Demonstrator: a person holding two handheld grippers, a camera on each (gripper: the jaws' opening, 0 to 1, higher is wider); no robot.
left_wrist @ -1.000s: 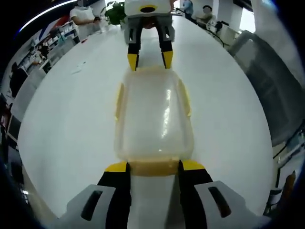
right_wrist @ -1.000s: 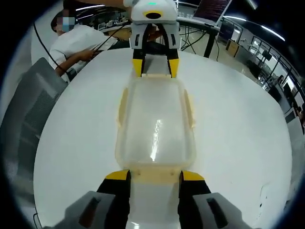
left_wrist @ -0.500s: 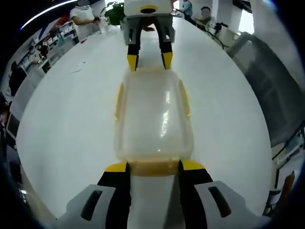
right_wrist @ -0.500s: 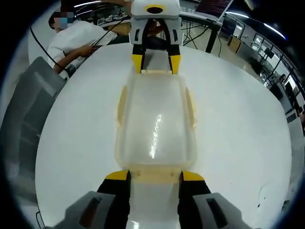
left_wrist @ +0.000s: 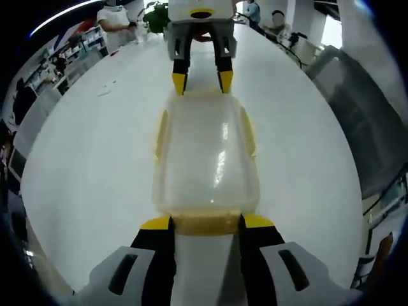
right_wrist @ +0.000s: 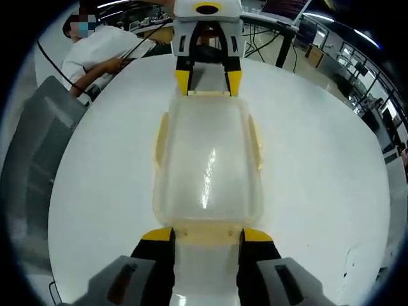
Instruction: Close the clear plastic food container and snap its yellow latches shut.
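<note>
Nearest the lens in the left gripper view, the left gripper (left_wrist: pixel 206 222) has its jaws spread apart, one yellow-tipped finger (left_wrist: pixel 156 223) on each side of the near end latch (left_wrist: pixel 205 223) of the clear plastic food container (left_wrist: pixel 205 156). Whether the fingers touch the latch or merely flank it cannot be told. The container lies straight ahead of the gripper on the white table (left_wrist: pixel 89 159), lid on, long axis in line with the jaws. Yellow side latches (left_wrist: pixel 160 131) run along both long edges and lie against the walls. Beyond the far end of the container, the right gripper (left_wrist: pixel 198 80) faces back toward the lens, jaws apart, its yellow tips just at the far end latch. Past it stand a green plant (left_wrist: pixel 153 16) and seated people at the table's far edge. A grey chair back (left_wrist: pixel 363 121) is off to the right.

Correspondingly, the right gripper view presents the mirrored arrangement. The right gripper (right_wrist: pixel 206 234) is spread wide, fingers either side of the near end latch (right_wrist: pixel 205 233). The container (right_wrist: pixel 207 162) extends directly ahead. At its far end, the left gripper (right_wrist: pixel 208 81) straddles the opposite end latch (right_wrist: pixel 208 94), jaws open. Behind it, a person in a white shirt (right_wrist: pixel 102 54) leans at the table's edge, with a grey chair back (right_wrist: pixel 32 153) to the left.
</note>
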